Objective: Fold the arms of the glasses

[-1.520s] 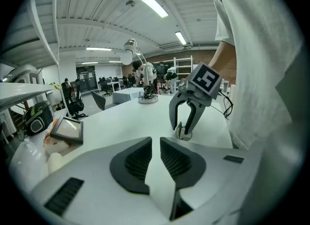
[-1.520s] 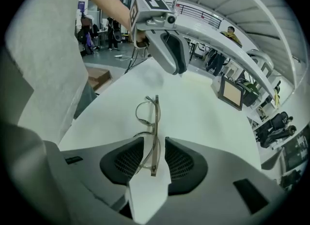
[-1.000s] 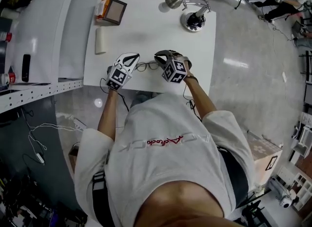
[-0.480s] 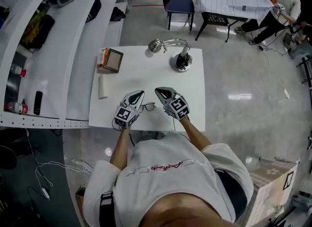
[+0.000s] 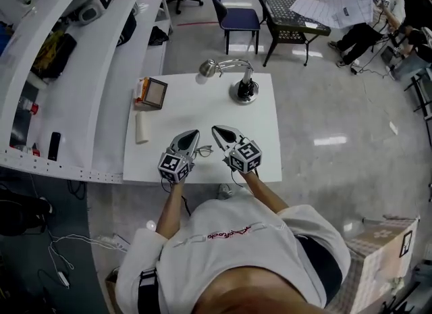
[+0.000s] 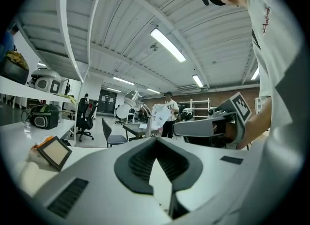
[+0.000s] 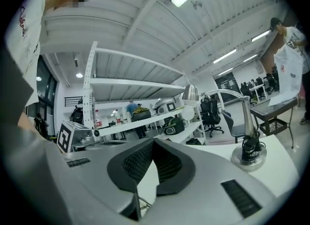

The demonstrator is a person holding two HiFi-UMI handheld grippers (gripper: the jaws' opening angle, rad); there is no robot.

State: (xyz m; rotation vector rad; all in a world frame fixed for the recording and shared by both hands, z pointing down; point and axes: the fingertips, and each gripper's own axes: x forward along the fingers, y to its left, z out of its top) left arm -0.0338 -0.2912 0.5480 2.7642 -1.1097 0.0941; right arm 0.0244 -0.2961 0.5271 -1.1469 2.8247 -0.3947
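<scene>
You hold left tool (image 5: pixel 191 134) and right tool (image 5: pixel 218 131) near-shut, apparently nipping the glasses (image 5: pixel 204 150) btwn them, clear of the surface (image 5: pixel 202 103) for arm-folding

I'm getting a bright, evenly lit head view. The ceiling strip lights (image 6: pixel 168 45) are throwing white glare patches on the polished floor (image 5: pixel 331 141) and casting only soft shadows on the white table (image 5: pixel 202 103). Both gripper views are bulging heavily and darkening to black at the corners, and their nearest surfaces are looking slightly soft.
</scene>
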